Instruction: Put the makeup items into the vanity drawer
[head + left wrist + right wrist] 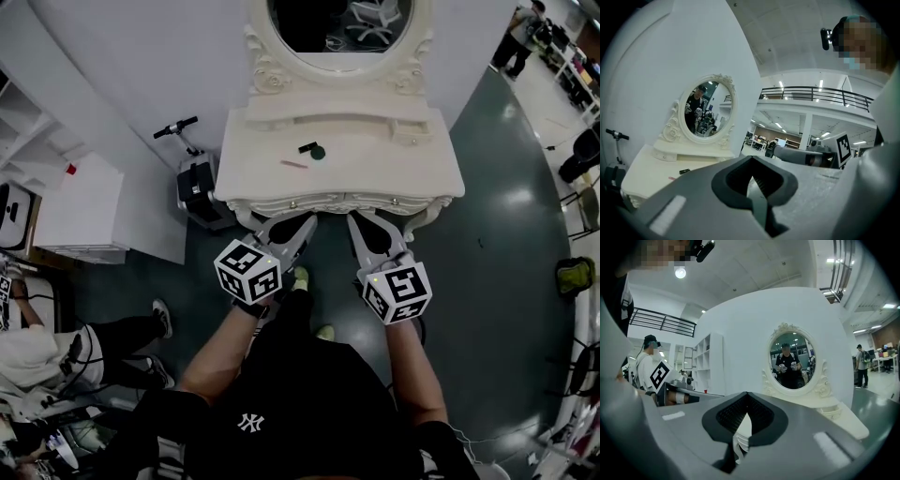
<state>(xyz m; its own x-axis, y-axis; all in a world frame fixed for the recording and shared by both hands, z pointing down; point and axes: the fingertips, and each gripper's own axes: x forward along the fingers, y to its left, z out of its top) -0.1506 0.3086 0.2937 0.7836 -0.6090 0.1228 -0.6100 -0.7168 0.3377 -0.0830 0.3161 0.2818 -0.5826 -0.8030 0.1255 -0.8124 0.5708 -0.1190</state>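
- While the drawer is shut, both makeup items lie out on the vanity top [394,164]: a black-and-green piece [313,150] and a thin pink stick [293,164] just beside it. They sit beyond the fingertips of both grippers, nearer the left pair than the right.
- The drawer front [342,202] looks closed. It is directly ahead of the fingertips and close to them, with small knobs [395,200] along it. I judge the step in hand to be opening that drawer before anything is picked up.
- The left gripper [292,228] has its jaws pressed together with nothing between them, as the left gripper view shows. The right gripper [371,230] is likewise clenched and empty.
- To open the drawer well, part one pair of jaws first, bring it level onto a knob and close squarely. Then pull straight back toward the body so the drawer does not bind. I cannot tell from here which knob serves which drawer.
- Keep the other gripper out to its own side, clear of the drawer's path.
- The pink stick is slim and lies flat, so it will likely need the fingertips lowered right to the surface and set across its length. The rounded end of the black-and-green piece might let it roll.
- The oval mirror [339,28] stands well beyond the items, so no reach should need to go that far.
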